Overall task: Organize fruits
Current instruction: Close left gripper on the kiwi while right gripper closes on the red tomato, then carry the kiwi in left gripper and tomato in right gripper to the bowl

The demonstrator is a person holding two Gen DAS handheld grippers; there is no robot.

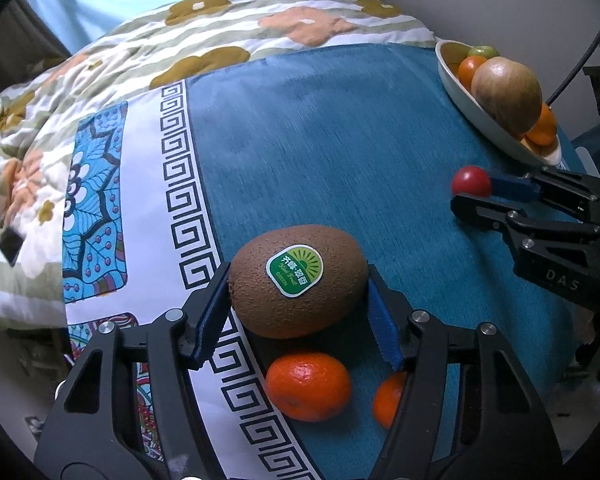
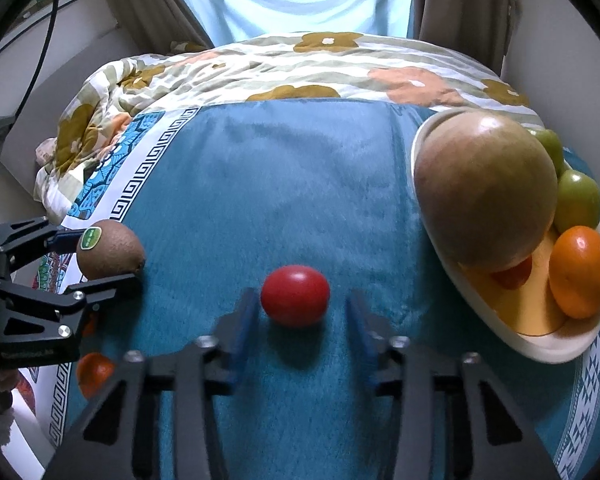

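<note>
The left gripper (image 1: pixel 298 292) clamps the kiwi (image 1: pixel 299 280), blue pads pressed against both ends, green sticker facing up. Just under it, on the blue cloth (image 1: pixel 320 152), sit a mandarin (image 1: pixel 308 386) and a second mandarin (image 1: pixel 388 400), half hidden behind the right finger. The kiwi sits at the cloth's left side, over its white key-pattern border. Over at the right edge, the right gripper (image 1: pixel 470 194) reaches in, its fingers on either side of a red fruit (image 1: pixel 471 181). Behind that, by the far right corner, the bowl (image 1: pixel 480 120) carries a big brownish fruit (image 1: pixel 506 96), oranges and something green. A floral quilt (image 1: pixel 140 64) lies bunched along the far and left sides.
</note>
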